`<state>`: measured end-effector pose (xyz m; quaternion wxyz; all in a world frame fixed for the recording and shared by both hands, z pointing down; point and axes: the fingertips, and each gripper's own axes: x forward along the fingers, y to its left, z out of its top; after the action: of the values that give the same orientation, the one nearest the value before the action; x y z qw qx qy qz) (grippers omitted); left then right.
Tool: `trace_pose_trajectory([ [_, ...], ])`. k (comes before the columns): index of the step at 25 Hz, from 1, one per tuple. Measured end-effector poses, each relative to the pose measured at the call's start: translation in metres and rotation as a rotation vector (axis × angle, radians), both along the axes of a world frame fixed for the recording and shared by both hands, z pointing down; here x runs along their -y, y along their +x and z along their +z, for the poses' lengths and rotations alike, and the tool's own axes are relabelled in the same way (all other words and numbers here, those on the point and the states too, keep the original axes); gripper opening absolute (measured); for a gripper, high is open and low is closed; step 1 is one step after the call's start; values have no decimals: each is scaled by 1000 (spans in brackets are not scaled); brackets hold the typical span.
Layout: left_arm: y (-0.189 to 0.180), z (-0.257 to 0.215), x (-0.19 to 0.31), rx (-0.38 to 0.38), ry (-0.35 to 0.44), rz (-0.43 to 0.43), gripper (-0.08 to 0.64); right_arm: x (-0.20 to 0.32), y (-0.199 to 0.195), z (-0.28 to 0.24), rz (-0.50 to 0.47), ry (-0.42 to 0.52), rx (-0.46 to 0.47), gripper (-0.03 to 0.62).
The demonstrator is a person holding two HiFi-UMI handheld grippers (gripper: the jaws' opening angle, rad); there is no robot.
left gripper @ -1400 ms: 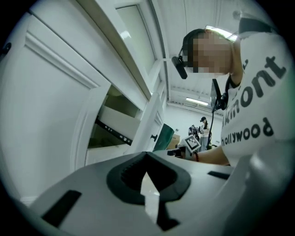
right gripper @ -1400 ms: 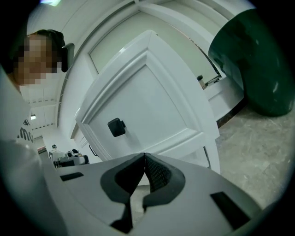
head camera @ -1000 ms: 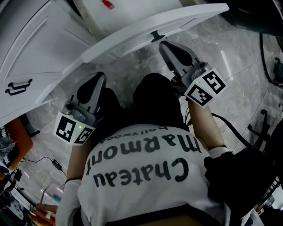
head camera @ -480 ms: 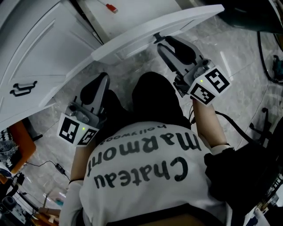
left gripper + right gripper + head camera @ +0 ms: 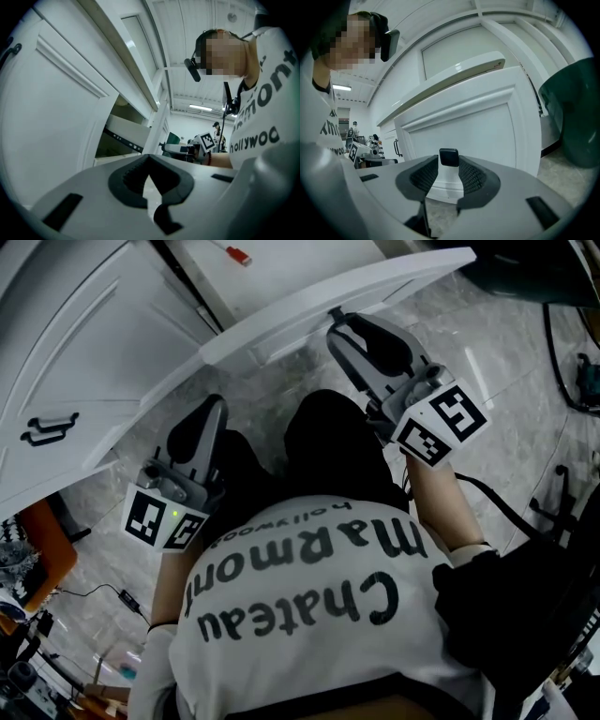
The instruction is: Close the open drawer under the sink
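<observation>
The white drawer front stands pulled out from the cabinet under the sink, with a small black handle on its face. My right gripper is level at that handle. In the right gripper view the handle sits between the ribbed pads of my right gripper. Its jaws have just been opening, and slim gaps show beside the handle. My left gripper hangs lower left, away from the drawer. The left gripper has its tips together with nothing in them. The drawer's box shows beyond it.
A white cabinet door with a black handle stands at the left. A dark green bin is right of the drawer front. Black cables lie on the grey marble floor at the right. The person's knees are under the drawer.
The right gripper's jaws have spread apart round the black handle, on which they were shut a second ago. The left gripper has stayed where it was.
</observation>
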<state>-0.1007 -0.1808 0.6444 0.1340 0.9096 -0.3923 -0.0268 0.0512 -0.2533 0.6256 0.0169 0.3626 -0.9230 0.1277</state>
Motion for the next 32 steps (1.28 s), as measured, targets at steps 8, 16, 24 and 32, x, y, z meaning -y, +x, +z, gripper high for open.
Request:
trace_pose_trajectory([
  [8,0,4,-3,-6,-11,-15,8,3,0,1,67,-23,-61,127],
  [16,3,3,0,31,-5,-17,8,11,1,0,113,-32,-84,127],
  [24,-2,1,5,24,-16,-47,8,24,-6,-1,111,-47,-88,127],
  [32,-5,6,6,8,-31,-74,8,35,-12,-2,102,-48,-113,126],
])
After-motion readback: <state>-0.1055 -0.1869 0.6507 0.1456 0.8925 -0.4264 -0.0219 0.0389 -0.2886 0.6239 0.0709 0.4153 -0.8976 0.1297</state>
